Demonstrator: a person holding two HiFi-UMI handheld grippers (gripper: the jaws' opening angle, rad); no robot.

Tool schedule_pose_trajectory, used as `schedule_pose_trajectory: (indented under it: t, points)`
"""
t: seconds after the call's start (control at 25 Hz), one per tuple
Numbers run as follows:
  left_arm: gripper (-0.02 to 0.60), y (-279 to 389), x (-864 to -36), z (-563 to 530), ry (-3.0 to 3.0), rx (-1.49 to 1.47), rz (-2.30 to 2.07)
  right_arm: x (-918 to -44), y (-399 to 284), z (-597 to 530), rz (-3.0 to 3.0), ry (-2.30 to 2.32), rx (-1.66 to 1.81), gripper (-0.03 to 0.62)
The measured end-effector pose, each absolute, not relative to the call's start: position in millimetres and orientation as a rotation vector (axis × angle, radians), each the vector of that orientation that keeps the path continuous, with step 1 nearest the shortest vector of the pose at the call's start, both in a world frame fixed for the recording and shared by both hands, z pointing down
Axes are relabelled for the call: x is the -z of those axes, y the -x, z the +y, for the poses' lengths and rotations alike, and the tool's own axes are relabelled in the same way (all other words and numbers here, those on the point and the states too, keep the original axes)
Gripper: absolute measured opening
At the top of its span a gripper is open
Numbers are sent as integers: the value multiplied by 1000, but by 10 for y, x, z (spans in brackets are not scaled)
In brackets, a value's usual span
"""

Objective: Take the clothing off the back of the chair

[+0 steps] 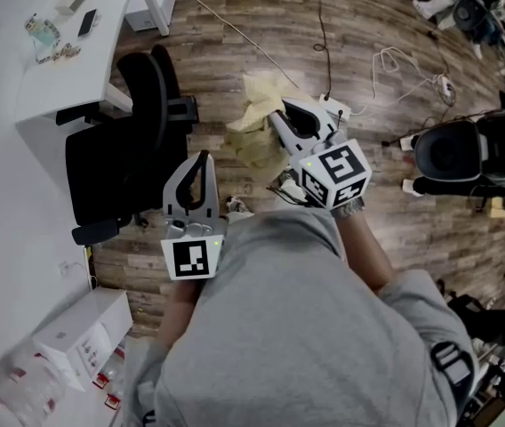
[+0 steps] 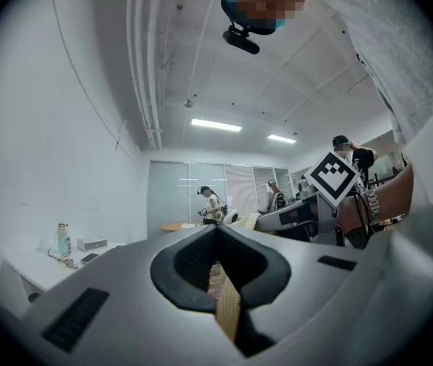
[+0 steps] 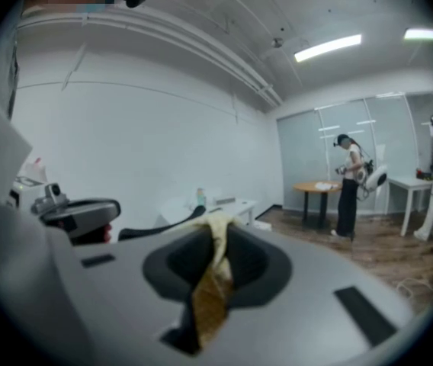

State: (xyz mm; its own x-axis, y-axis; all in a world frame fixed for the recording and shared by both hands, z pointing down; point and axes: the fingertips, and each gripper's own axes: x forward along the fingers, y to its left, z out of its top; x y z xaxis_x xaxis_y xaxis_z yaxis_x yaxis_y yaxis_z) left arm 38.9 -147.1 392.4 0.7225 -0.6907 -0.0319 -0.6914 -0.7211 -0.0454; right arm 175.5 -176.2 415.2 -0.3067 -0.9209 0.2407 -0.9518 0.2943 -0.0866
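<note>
A pale yellow cloth [image 1: 254,123] hangs over the wooden floor, off the black office chair [image 1: 124,158] and to its right. My right gripper [image 1: 279,116] is shut on the cloth's edge. In the right gripper view the fabric [image 3: 213,280] fills the slit between the jaws and bunches above them. My left gripper [image 1: 202,158] hovers level beside the chair with its jaws together, and the cloth does not reach it in the head view. A thin tan strip shows in its slit [image 2: 227,311]; I cannot tell what it is.
A white desk [image 1: 48,60] carrying a bottle and a phone stands behind the chair. White boxes [image 1: 84,336] lie at lower left. Cables and a power strip [image 1: 395,65] trail on the floor. A second dark chair [image 1: 466,149] stands at right. People stand far off.
</note>
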Motion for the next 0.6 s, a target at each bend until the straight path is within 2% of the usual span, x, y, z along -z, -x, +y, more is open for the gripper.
schedule_pose_trajectory:
  t: [0.6]
  points:
    - [31,-372,-3946,-1454,2871,-8,1168,-4525,-1732,-1516,-2368,-1732,-455,67]
